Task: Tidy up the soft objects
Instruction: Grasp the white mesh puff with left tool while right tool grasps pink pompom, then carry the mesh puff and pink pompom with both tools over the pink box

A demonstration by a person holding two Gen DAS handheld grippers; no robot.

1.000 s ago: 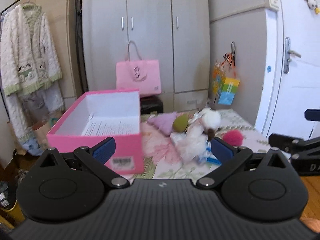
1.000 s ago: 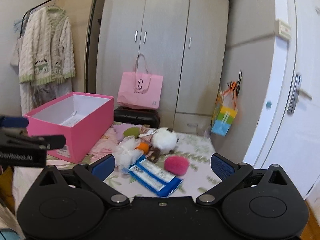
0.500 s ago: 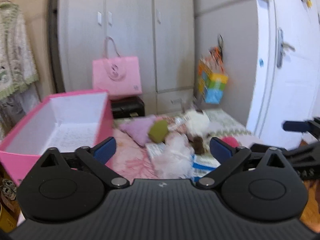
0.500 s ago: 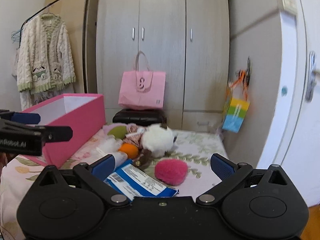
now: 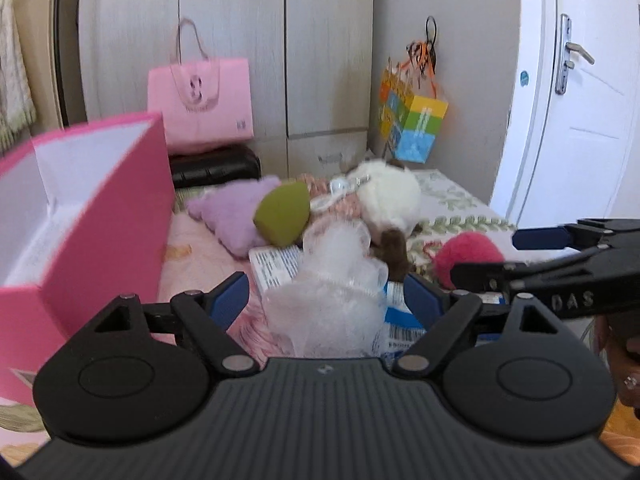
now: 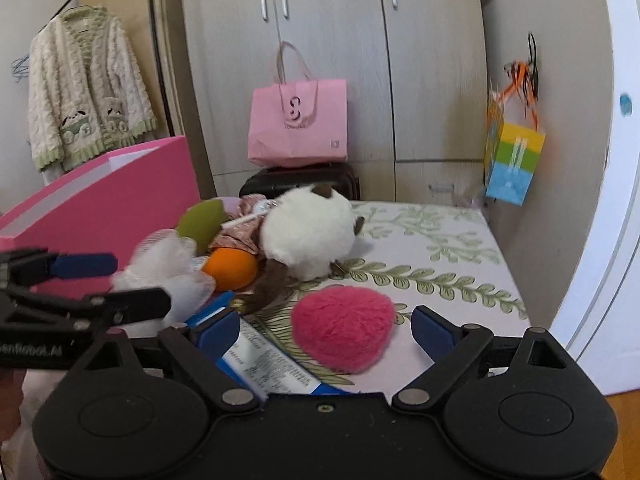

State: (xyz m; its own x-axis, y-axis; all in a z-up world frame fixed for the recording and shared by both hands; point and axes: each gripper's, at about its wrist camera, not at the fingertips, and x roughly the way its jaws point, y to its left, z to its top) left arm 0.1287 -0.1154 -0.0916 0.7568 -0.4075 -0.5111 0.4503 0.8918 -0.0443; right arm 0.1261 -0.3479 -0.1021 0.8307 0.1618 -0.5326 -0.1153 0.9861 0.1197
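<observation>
On bedspread (image 6: 440,248) — 1 pink pompom (image 6: 342,326), 1 box (image 6: 120,216)

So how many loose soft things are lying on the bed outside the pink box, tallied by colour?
White: 2, the mesh pouf and the round plush
Pink: 1, the fluffy heart
Green: 1, the sponge
Orange: 1, the sponge
Purple: 1, the plush
Total: 6
Not counted: the blue packet and the patterned pink cloth.

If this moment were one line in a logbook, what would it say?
left claw: closing around white mesh puff, not gripping | right claw: closing around pink pompom, not gripping | pink box: open
</observation>
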